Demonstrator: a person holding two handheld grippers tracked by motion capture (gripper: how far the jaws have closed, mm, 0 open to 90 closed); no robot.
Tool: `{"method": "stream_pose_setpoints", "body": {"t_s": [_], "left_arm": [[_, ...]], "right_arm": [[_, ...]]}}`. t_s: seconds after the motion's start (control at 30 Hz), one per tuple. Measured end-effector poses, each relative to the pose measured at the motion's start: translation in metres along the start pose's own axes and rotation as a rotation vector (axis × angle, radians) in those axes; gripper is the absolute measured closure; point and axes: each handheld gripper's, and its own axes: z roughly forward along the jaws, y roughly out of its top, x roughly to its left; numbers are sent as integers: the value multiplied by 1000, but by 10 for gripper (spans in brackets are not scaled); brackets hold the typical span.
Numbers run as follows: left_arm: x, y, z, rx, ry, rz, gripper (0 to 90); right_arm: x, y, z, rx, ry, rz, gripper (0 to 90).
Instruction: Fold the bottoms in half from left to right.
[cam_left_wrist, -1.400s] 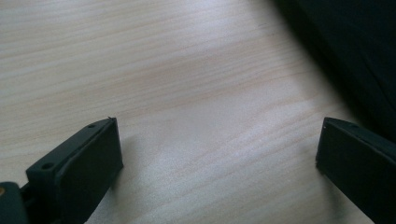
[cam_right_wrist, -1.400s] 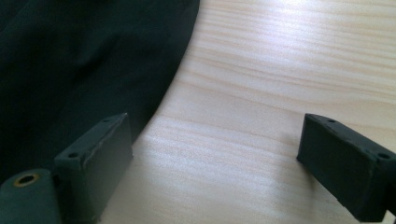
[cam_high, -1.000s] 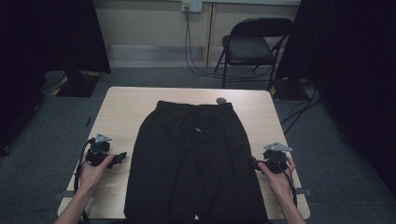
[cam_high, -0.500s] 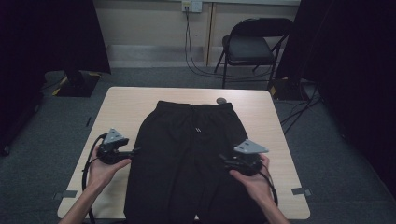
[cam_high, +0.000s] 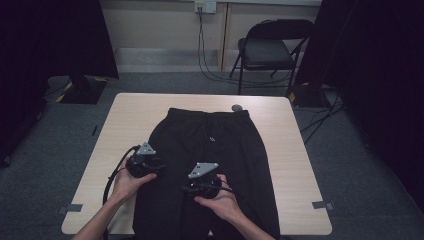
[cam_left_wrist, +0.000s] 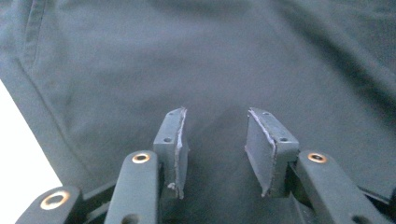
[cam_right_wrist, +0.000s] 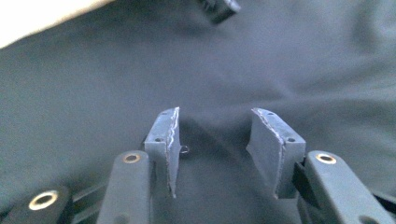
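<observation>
**Black trousers: position, margins and gripper pose**

The black trousers (cam_high: 210, 170) lie flat along the middle of the table (cam_high: 295, 150), waistband at the far side, legs running toward the person. Bare tabletop remains on both long sides of the garment; the right margin is free, and the left margin carries the cable of the left gripper. A small dark round object (cam_high: 236, 107) sits on the table just beyond the waistband. A folding chair (cam_high: 272, 50) stands well behind the table, apart from the work area.

The left gripper (cam_high: 159, 167) rests at the outer edge of the left trouser leg, held in the left hand (cam_high: 127, 182), pointing inward across the cloth. In the left gripper view the garment's side seam and a strip of table lie to the left of the jaws.

The right gripper (cam_high: 186, 189) sits over the middle of the trousers, held in the right hand (cam_high: 220, 200), pointing toward the left gripper.

Both sets of jaws have just been closing. They stand about half apart, with cloth lying beneath the gap and the pads (cam_left_wrist: 177, 144) not pressing on it.
</observation>
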Motion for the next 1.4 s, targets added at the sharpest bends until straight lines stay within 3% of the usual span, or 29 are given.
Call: {"method": "stream_pose_setpoints", "body": {"t_s": [0.07,0.2,0.3,0.47,0.53,0.57,0.67,0.7,0.73,0.77,0.83,0.9,0.93,0.97,1.03,1.07,1.1,1.13,1.17,1.2,1.23,1.27,1.3,1.33,1.37,1.4], "left_arm": [[-2,-3,1,-10,1,10,552],[-6,-6,1,-22,8,-8,549],[-11,-7,0,-28,2,2,547],[-30,-4,-1,19,-9,5,467],[-49,-2,-1,35,-44,47,468],[-55,-2,-1,38,-69,58,465],[-63,-1,-1,49,-81,65,460],[-66,1,-3,69,-137,50,460],[-66,1,-3,69,-137,50,463],[-64,1,-4,75,-188,13,463],[-60,3,-6,59,-215,-12,483],[-54,7,-7,16,-186,-40,482],[-45,12,-7,5,-161,-42,485],[-45,12,-7,5,-161,-42,491],[-37,18,-6,-23,-113,-23,516],[-33,21,-5,-23,-113,-23,516],[-27,25,-1,-17,-106,-11,533],[-27,25,-1,-17,-106,-11,540],[-20,26,8,-9,-89,-3,551],[-20,26,8,-9,-89,-3,559],[-19,24,18,13,-83,-4,566],[-19,24,18,13,-83,-4,566],[-18,23,22,22,-64,26,566],[-17,23,23,12,-72,10,565],[-17,23,23,12,-72,10,565],[-17,23,24,2,-63,12,565]], "right_arm": [[2,-5,5,28,-14,-13,512],[0,-13,-1,27,-34,14,482],[-1,-19,-6,18,-37,21,482],[-6,-34,-23,17,-26,12,482],[-7,-45,-34,13,-30,14,482],[-7,-49,-39,16,-31,21,483],[-7,-55,-47,21,-31,17,483],[-7,-66,-60,26,-33,21,483],[-7,-66,-60,26,-33,21,483],[-7,-69,-64,30,-35,21,483],[-7,-77,-74,43,-31,19,484],[-6,-84,-84,60,-39,25,484],[-5,-85,-88,78,-48,31,483],[-5,-85,-88,78,-48,31,483],[-3,-80,-86,98,-58,35,452],[-3,-80,-86,98,-58,35,452],[-1,-69,-89,64,-52,34,526],[-1,-69,-89,64,-52,34,526],[2,-55,-94,9,-70,37,516],[2,-55,-94,9,-70,37,516],[5,-38,-96,-36,-50,56,519],[5,-38,-96,-36,-50,56,519],[8,-32,-95,-42,-45,47,527],[18,-14,-89,-56,-25,25,555],[18,-14,-89,-56,-25,25,555],[27,1,-76,-55,2,-4,607]]}}
